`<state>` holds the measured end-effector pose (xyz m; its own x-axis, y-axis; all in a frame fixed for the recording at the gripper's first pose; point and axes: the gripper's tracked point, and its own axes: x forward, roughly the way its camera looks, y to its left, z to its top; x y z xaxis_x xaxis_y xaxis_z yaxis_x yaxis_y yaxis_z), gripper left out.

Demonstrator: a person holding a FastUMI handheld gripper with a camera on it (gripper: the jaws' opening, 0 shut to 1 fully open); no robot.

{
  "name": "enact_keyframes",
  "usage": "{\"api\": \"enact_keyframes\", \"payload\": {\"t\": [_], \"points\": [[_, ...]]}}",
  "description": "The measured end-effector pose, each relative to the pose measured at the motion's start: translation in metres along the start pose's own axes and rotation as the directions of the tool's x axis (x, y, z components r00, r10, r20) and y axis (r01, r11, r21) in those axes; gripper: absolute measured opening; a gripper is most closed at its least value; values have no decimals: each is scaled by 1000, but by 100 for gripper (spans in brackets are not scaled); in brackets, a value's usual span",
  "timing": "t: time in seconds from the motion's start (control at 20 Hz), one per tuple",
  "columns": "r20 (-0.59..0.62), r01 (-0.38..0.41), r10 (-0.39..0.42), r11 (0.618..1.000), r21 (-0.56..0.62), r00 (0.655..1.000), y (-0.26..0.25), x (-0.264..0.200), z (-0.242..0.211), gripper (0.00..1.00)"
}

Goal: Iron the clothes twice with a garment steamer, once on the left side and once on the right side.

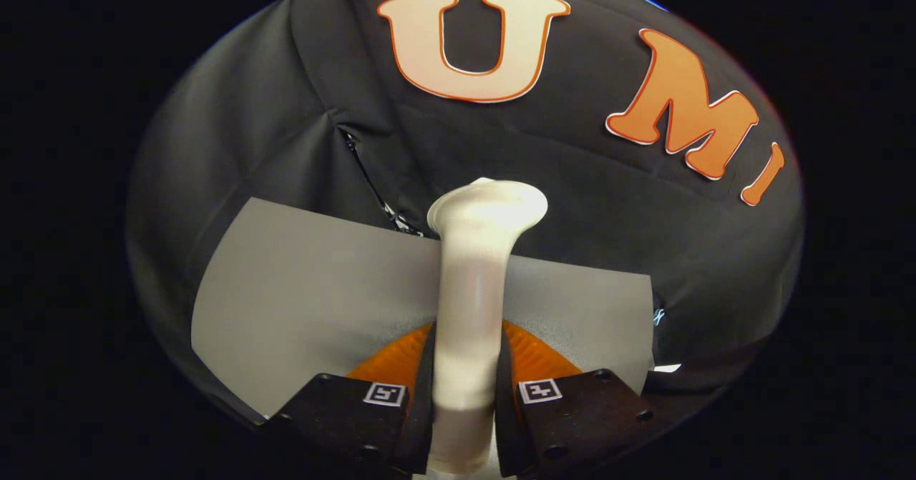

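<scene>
A white garment steamer (474, 280) stands upright between my fingers, its handle running up from them to a wider head (488, 204) at the top. My gripper (465, 394) is shut on the steamer's handle, one finger pressing each side. Beyond the steamer lies a grey table surface (308, 294), and behind that hangs the black booth cloth. I can make out no garment apart from that cloth.
A thin dark cord or zip line (372, 187) runs down the black cloth to the table's far edge, just left of the steamer head. The grey table stretches left and right of the fingers, ending at its right edge (650, 322).
</scene>
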<state>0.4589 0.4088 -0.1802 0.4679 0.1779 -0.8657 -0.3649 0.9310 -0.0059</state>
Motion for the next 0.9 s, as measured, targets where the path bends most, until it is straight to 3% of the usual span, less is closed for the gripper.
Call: {"api": "enact_keyframes", "payload": {"t": [0.35,0.65,0.9], "points": [[203,-66,67,998,-11,977,17,-39,20,44],[474,-91,110,994,-64,873,22,-109,40,43],[584,-105,159,986,-126,796,30,-156,4,43]]}}
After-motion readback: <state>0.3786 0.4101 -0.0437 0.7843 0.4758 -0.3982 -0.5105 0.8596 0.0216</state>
